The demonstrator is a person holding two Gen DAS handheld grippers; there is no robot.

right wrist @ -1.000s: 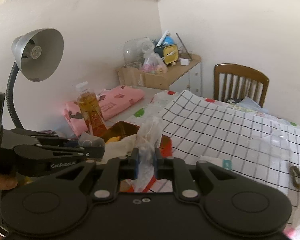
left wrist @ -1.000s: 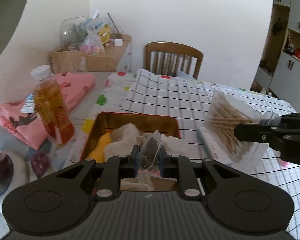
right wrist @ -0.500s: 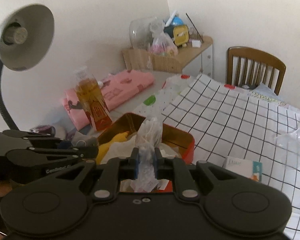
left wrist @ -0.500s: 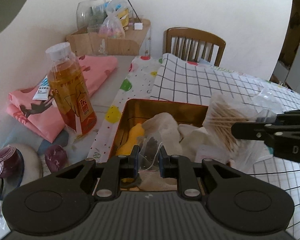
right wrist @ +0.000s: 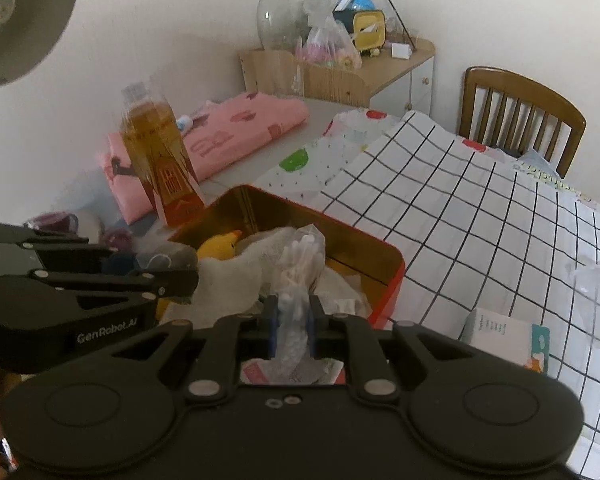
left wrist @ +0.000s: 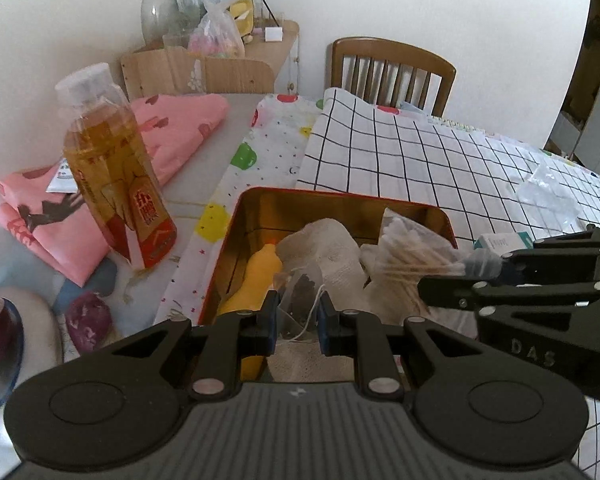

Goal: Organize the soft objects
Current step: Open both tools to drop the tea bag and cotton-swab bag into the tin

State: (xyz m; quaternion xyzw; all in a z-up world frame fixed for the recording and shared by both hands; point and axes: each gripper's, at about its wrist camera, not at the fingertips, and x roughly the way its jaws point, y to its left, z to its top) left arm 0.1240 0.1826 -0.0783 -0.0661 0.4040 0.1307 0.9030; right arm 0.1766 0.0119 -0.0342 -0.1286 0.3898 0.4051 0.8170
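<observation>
A red tin box (left wrist: 236, 216) (right wrist: 395, 264) with a gold inside sits on the table. It holds a yellow rubber duck (left wrist: 260, 272) (right wrist: 216, 246) and a white cloth (left wrist: 323, 244) (right wrist: 228, 276). My left gripper (left wrist: 298, 320) is shut on a tea bag (left wrist: 300, 292) just over the tin's near side. My right gripper (right wrist: 292, 322) is shut on a clear bag of cotton swabs (right wrist: 300, 260) (left wrist: 411, 256), which hangs over the tin's right half. Each gripper shows from the side in the other's view, the right one (left wrist: 443, 286) and the left one (right wrist: 180, 272).
A bottle of amber drink (left wrist: 112, 160) stands left of the tin, with folded pink cloth (left wrist: 172, 132) behind it. A small white box (right wrist: 503, 336) and crumpled clear plastic (left wrist: 547, 196) lie on the checked tablecloth (left wrist: 419, 152). A wooden chair (left wrist: 391, 68) and a cluttered shelf (left wrist: 220, 64) stand farther back.
Both grippers have come forward and down over the tin, each keeping its load. The swab bag went from beside the tin to above its contents.
</observation>
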